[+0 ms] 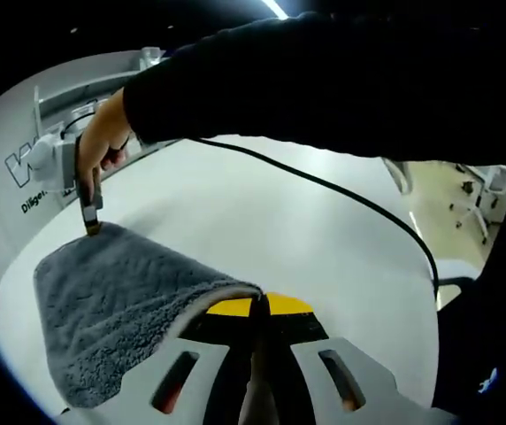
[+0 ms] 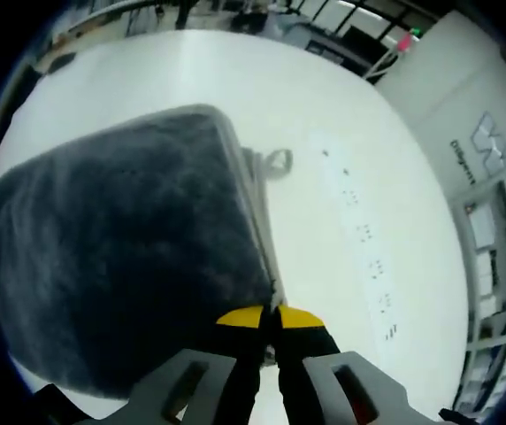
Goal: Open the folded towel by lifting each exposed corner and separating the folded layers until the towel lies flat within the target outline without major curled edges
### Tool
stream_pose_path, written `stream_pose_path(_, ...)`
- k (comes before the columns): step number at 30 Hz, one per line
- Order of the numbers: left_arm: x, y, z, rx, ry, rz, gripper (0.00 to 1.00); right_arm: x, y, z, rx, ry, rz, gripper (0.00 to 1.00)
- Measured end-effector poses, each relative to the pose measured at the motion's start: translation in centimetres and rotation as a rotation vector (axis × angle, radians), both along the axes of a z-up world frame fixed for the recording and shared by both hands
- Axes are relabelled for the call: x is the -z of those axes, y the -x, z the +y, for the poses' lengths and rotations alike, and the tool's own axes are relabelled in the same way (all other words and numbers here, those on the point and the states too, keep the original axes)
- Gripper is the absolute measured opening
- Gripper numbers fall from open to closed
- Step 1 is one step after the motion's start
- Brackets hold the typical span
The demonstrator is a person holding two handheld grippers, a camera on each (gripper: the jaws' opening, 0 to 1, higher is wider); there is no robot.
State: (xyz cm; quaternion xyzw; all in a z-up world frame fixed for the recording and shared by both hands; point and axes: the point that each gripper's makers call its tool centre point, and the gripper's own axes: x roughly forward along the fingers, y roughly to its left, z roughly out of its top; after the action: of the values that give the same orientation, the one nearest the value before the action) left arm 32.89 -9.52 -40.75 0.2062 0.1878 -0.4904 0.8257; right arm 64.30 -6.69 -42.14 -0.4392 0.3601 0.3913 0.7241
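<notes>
With both grippers pinched on corners of the grey towel [image 1: 120, 310], the unfolding step is in hand. Left gripper [image 1: 257, 305] has its jaws together on the near corner. Right gripper [image 2: 271, 317], also visible far side in the left gripper view, is clamped on the corner by the hem. Towel sits on the white table [image 1: 262, 221], layers apparently stacked. Next: lift and pull the corners apart evenly, keeping the edges from curling.

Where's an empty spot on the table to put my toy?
Bare white table lies past the towel, between it and the black cable. Also right of the towel's hemmed edge. Crowded at the towel corners, where both tongs pinch.
</notes>
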Motion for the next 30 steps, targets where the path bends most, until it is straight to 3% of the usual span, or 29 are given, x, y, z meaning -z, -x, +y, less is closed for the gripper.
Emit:
stream_pose_path(5,0.0,-0.1,0.1,0.001,0.002,0.014,0.01,0.0,-0.1,0.3,0.004,0.011,-0.008,0.00)
stream_pose_path(9,0.1,0.1,0.0,-0.004,-0.009,-0.014,0.02,-0.2,-0.5,0.3,-0.017,0.084,-0.036,0.00)
stream_pose_path(18,-0.1,0.0,0.0,0.000,-0.005,-0.040,0.02,-0.2,-1.4,-0.1,-0.013,0.062,-0.036,0.00)
stream_pose_path(24,-0.7,0.1,-0.1,0.019,0.050,-0.053,0.06,-0.3,-1.8,-0.4,-0.001,0.031,-0.037,0.00)
stream_pose_path(27,-1.0,0.2,-0.2,0.017,0.069,-0.060,0.13,-0.3,-0.9,-0.4,0.000,0.017,-0.043,0.00)
stream_pose_path(30,-1.9,0.0,-0.2,-0.005,0.095,-0.106,0.34,-0.3,-0.3,-0.4,-0.045,0.024,-0.074,0.00)
